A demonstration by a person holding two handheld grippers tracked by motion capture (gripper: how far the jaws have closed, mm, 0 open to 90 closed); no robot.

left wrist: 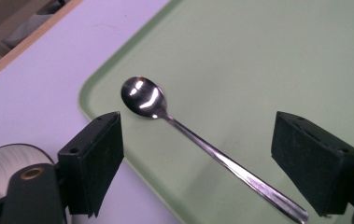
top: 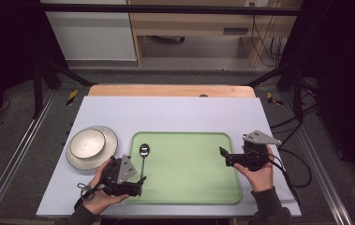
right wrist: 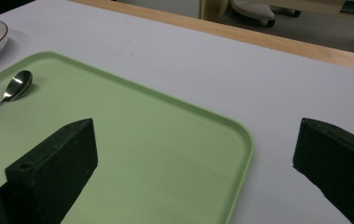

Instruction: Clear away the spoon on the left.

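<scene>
Near edge of the desk (top: pixel 175 110): the left gripper (top: pixel 135 183) hovers at the near-left corner of the green tray (top: pixel 189 187), jaws wide apart and straddling the handle of the spoon (left wrist: pixel 198 144) without touching it. The spoon lies flat along the tray's left edge, bowl pointing away. The grasp appears not yet made; closing and lifting remain. The right gripper (top: pixel 224 154), jaws open and empty, waits at the tray's right edge. Farther left stands a bowl (top: pixel 87 143) on a plate (top: pixel 109 136).
</scene>
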